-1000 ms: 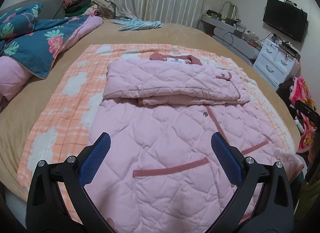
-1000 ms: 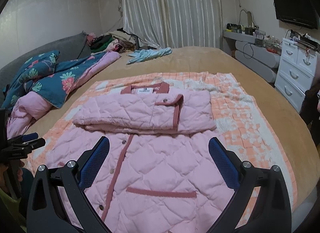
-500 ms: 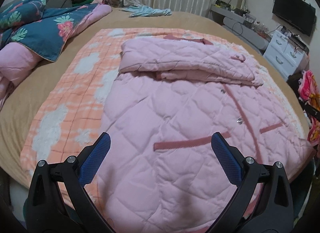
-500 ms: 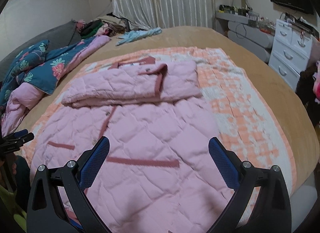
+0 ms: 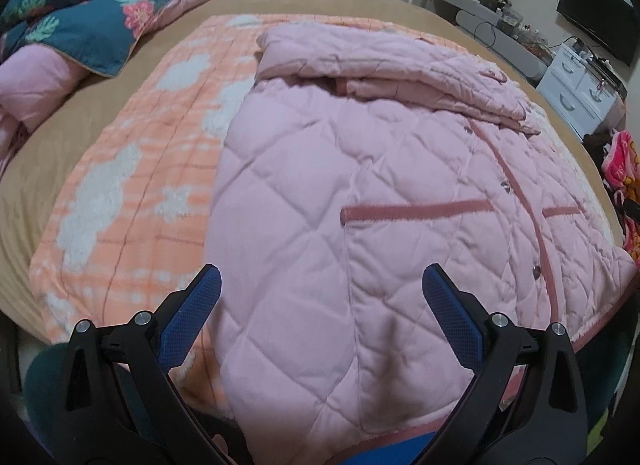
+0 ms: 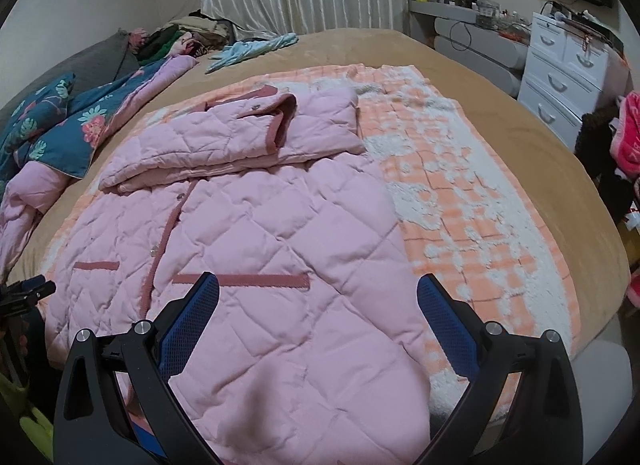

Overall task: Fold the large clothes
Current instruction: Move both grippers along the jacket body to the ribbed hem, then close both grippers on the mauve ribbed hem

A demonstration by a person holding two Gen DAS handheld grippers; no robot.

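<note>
A pink quilted jacket [image 5: 360, 185] lies flat on an orange and white checked blanket [image 5: 132, 169] on the bed, front up, with both sleeves folded across its chest. It also shows in the right wrist view [image 6: 260, 233]. My left gripper [image 5: 320, 289] is open and empty, low over the jacket's left hem corner. My right gripper [image 6: 318, 297] is open and empty, low over the right hem corner. The left gripper's tip shows at the left edge of the right wrist view [image 6: 28, 293].
A blue floral quilt [image 5: 80, 21] and pink bedding lie at the bed's left. A light blue garment [image 6: 252, 49] lies at the far end. White drawers [image 6: 568, 65] and a TV [image 5: 596, 13] stand right. The blanket [image 6: 480, 201] lies bare right of the jacket.
Both grippers have moved down and forward toward the jacket's hem, so the jacket fills more of each view. Both stay open.
</note>
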